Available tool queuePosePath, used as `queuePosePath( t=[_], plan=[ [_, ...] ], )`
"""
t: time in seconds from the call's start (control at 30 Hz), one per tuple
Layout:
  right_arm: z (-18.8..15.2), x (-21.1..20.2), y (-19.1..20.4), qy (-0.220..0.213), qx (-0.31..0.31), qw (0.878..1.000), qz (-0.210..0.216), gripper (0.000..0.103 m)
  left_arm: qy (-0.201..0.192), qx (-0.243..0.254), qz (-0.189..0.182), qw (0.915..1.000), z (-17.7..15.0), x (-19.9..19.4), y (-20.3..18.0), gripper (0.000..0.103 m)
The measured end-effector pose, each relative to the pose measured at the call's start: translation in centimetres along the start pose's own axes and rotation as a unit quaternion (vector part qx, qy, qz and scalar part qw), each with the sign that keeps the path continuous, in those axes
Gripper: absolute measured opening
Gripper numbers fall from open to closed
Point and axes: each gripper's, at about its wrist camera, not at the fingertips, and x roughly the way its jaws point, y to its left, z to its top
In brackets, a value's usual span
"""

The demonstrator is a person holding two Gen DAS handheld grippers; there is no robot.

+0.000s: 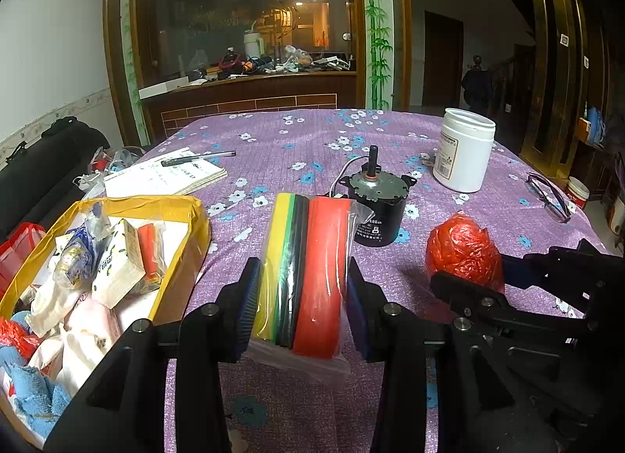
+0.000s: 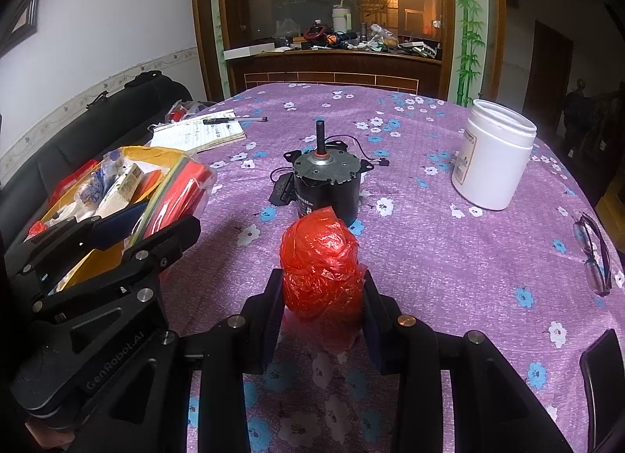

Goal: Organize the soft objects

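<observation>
My left gripper (image 1: 302, 296) is shut on a clear packet of coloured strips (image 1: 308, 273), yellow, green, black and red, held just above the table. The packet also shows in the right wrist view (image 2: 177, 195), beside the box. My right gripper (image 2: 322, 296) is shut on a crumpled red plastic bag (image 2: 320, 269); the bag also shows in the left wrist view (image 1: 463, 250). A yellow-taped cardboard box (image 1: 183, 254) at the left holds tissue packs, cloths and other soft items.
A black motor with a shaft (image 1: 375, 211) stands mid-table behind the packet. A white jar (image 1: 465, 148) stands at the back right, glasses (image 1: 547, 195) lie at the right edge. A notebook with a pen (image 1: 168, 175) lies behind the box. A black sofa (image 2: 78, 132) is left.
</observation>
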Motion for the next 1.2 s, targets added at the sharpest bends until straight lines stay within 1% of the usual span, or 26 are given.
queuePosePath(
  t=[0.3, 0.53, 1.2],
  plan=[
    [0.04, -0.22, 0.21, -0.006, -0.015, 0.999, -0.038, 0.038, 0.003, -0.002, -0.001, 1.0, -0.01, 0.1, 0.15, 0.039],
    [0.05, -0.36, 0.4, -0.009, -0.023, 0.998, -0.049, 0.038, 0.003, -0.002, -0.002, 1.0, -0.03, 0.21, 0.22, 0.039],
    [-0.02, -0.42, 0.78, -0.012, -0.032, 0.998, -0.054, 0.038, 0.004, -0.002, -0.001, 1.0, -0.06, 0.3, 0.27, 0.039]
  ],
)
